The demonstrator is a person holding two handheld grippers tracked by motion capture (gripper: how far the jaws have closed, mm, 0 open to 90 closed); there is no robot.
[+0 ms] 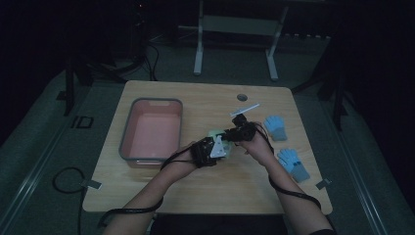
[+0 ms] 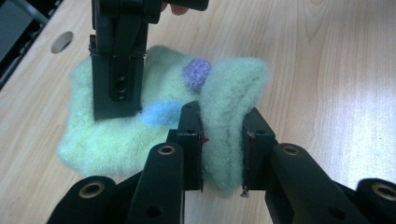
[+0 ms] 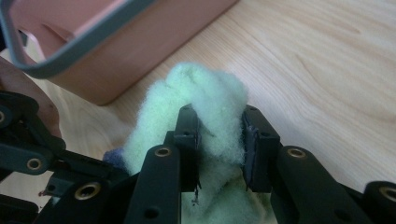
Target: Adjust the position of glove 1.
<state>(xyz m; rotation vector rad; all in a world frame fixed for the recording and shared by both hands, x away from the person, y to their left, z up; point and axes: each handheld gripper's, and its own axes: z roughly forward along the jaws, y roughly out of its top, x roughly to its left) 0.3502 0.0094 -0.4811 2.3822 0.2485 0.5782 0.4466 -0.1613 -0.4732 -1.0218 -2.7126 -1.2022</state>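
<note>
Grippers both have the fuzzy green sock, mid-table in the high view. Left gripper [image 2: 223, 140] is clamped on a folded edge of the sock [image 2: 116, 130]; right gripper [image 3: 219, 140] pinches another bunch. Probably holding two ends so it can be spread or carried to the pink bin [image 1: 128, 128] at centre left. Blue gloves [image 1: 276, 126] sit off to the right.

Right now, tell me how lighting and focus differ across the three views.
High view: dim and underexposed, floor nearly black, pink bin muted. Left gripper view: bright, fuzzy green cloth sharp, near jaws soft. Right gripper view: bright too, bin blurred, wood table clear.
</note>
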